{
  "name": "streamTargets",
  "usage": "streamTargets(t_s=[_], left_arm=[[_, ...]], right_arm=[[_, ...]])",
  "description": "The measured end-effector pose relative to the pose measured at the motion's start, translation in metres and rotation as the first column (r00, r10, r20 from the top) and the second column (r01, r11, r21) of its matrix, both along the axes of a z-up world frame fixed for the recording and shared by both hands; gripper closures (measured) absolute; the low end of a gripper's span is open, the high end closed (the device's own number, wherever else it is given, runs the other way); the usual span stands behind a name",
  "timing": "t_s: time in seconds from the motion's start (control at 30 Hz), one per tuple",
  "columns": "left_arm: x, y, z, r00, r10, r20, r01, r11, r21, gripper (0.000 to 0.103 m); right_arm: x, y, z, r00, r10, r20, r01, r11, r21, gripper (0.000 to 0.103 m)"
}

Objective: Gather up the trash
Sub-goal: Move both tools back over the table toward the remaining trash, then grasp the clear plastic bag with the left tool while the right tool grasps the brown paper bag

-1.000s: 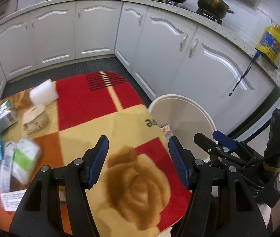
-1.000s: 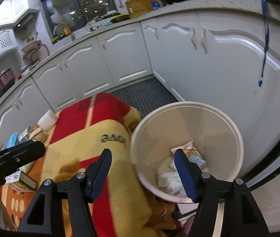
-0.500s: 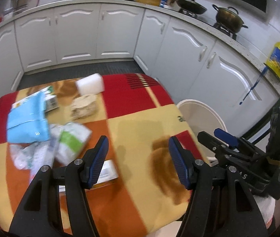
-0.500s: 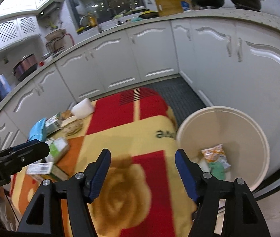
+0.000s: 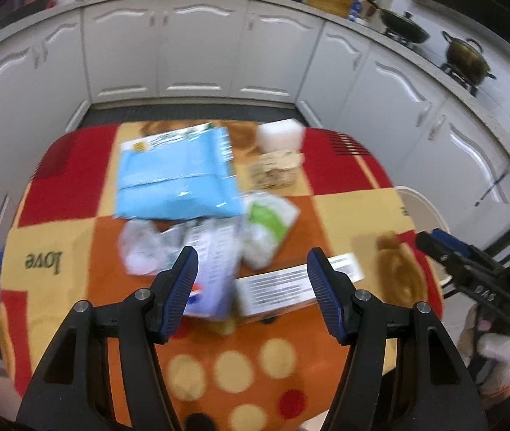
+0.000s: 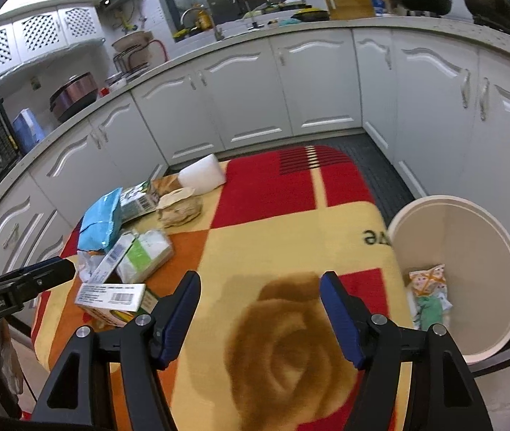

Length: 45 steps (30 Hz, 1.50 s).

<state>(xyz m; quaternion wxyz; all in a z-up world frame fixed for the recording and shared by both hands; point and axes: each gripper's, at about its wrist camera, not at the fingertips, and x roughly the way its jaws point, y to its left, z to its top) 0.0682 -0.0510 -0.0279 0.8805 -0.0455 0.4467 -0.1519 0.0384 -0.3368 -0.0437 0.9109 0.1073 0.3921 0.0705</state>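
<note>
We hold the left gripper [image 5: 251,267] above the near half of the table, its blue-padded jaws spread wide with nothing between them. Below it lies the trash, clustered on the patterned tablecloth [image 5: 344,212]: a long white carton [image 5: 298,283] with printed lines sits nearest, just right of a printed wrapper [image 5: 212,273] that is too blurred for us to read. Beyond these lie a crumpled clear plastic bag [image 5: 140,248] and a green-and-white packet [image 5: 269,219], and farther still a large light-blue pouch [image 5: 176,179]. At the far edge we see a white foam block [image 5: 279,135] with a brownish crumpled wrapper [image 5: 274,171] just in front of it.

Our right gripper [image 6: 259,310] hangs over the right side of the table, above the brown rose printed on the cloth, jaws likewise wide apart and empty. From its view the carton [image 6: 111,296] lies to the left, near the tip of the left gripper. On the floor, touching the table's right edge or nearly so, stands the cream trash bin [image 6: 499,251], with an orange-patterned wrapper [image 6: 427,282] and something green, perhaps crumpled paper, at its bottom.
</note>
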Motion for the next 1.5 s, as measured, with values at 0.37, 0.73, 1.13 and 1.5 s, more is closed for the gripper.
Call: streamTargets(t_s=[0.37, 0.73, 1.13, 1.5], left_arm=[[0.002, 0.062, -0.023, 0.996, 0.081, -0.032, -0.081, 0.997, -0.003, 0.041], [0.017, 0.088, -0.041, 0.994, 0.085, -0.062, -0.089, 0.994, -0.062, 0.041], [0.046, 0.091, -0.060, 0.993, 0.038, -0.110, -0.053, 0.989, -0.136, 0.041], [0.068, 0.071, -0.070, 0.993, -0.036, -0.112, 0.027, 0.996, -0.089, 0.042]], right_arm=[[0.017, 0.025, -0.008, 0.999, 0.045, -0.030, -0.045, 0.999, -0.007, 0.034], [0.036, 0.049, -0.011, 0.995, 0.087, -0.053, -0.087, 0.996, -0.007, 0.033], [0.097, 0.068, -0.023, 0.973, 0.199, -0.113, -0.193, 0.979, 0.061, 0.032], [0.163, 0.098, -0.039, 0.948, 0.286, -0.142, -0.273, 0.956, 0.105, 0.031]])
